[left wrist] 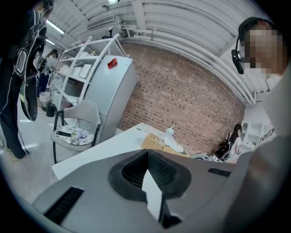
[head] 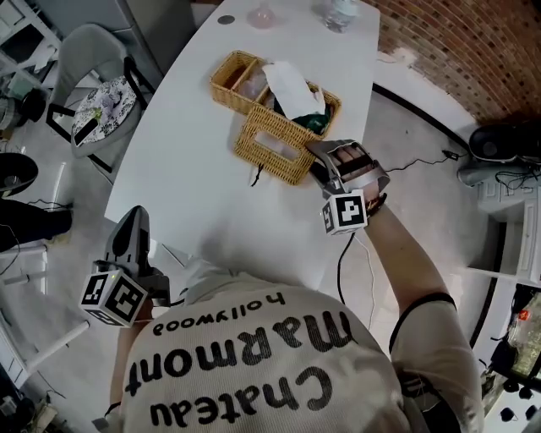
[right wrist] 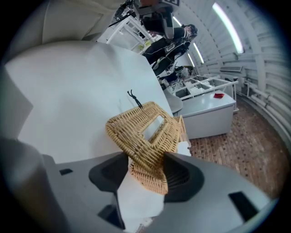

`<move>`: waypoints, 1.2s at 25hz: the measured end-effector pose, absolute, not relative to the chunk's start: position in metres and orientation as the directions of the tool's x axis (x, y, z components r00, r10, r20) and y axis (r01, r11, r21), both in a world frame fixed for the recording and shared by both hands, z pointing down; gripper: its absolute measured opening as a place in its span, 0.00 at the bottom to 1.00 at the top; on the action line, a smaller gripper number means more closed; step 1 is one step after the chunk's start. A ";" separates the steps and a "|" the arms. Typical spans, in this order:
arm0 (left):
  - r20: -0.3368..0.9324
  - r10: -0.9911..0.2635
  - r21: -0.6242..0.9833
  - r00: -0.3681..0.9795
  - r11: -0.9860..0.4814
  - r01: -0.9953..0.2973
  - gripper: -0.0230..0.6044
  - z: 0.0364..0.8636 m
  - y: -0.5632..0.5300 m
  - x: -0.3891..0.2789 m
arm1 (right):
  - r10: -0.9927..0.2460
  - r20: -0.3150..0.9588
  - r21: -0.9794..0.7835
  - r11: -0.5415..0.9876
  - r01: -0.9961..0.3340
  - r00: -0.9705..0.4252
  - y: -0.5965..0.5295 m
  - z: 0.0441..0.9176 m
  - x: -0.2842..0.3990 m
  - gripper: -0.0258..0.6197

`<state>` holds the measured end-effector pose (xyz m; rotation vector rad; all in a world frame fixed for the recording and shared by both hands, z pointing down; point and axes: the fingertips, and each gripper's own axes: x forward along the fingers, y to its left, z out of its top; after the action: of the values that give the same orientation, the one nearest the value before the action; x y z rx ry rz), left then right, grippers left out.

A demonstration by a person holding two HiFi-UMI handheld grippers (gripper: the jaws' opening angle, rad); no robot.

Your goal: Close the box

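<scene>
An open wicker box (head: 226, 83) stands on the white table (head: 190, 182) with a white tissue (head: 290, 88) sticking up out of it. Its wicker lid (head: 269, 144), with a rectangular slot, leans tilted against the box's near side. My right gripper (head: 318, 159) is shut on the lid's right corner; in the right gripper view the lid (right wrist: 144, 133) is pinched between the jaws of my right gripper (right wrist: 144, 172). My left gripper (head: 132, 227) hangs off the table's near left corner, shut and holding nothing. From the left gripper (left wrist: 153, 183) the box (left wrist: 158, 144) shows far off.
A grey chair (head: 95, 95) stands left of the table. Bottles (head: 338, 12) and a pink item (head: 261, 15) stand at the table's far end. A short black cord (head: 254, 176) lies by the lid. A cable (head: 342, 264) hangs off the near edge. A brick wall is at the right.
</scene>
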<state>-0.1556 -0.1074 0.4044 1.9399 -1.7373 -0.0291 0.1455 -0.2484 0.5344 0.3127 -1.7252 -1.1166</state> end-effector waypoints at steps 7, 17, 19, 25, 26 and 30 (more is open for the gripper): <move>0.329 -0.926 0.389 0.188 -0.048 -0.920 0.04 0.401 -0.110 -0.152 | -0.637 0.615 0.782 0.570 0.253 -0.465 -0.245 0.530 0.145 0.40; 0.314 -0.929 0.379 0.194 -0.065 -0.923 0.04 0.399 -0.115 -0.153 | -0.589 0.625 0.753 0.628 0.195 -0.513 -0.242 0.524 0.144 0.35; 0.326 -0.925 0.375 0.194 -0.062 -0.925 0.04 0.398 -0.115 -0.151 | -0.580 0.627 0.746 0.639 0.188 -0.520 -0.241 0.522 0.144 0.34; 0.323 -0.926 0.368 0.197 -0.069 -0.927 0.04 0.393 -0.117 -0.149 | -0.541 0.617 0.718 0.685 0.126 -0.572 -0.240 0.513 0.143 0.30; 0.323 -0.926 0.367 0.196 -0.069 -0.928 0.04 0.393 -0.118 -0.149 | -0.530 0.618 0.707 0.698 0.115 -0.581 -0.240 0.512 0.143 0.30; 0.329 -0.923 0.363 0.200 -0.072 -0.929 0.04 0.392 -0.121 -0.146 | -0.485 0.616 0.650 0.758 0.053 -0.620 -0.240 0.505 0.142 0.29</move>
<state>-0.1465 -0.1205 0.3924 1.9900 -1.7197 0.0162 0.1422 -0.2404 0.5050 0.3230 -2.1093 -0.8119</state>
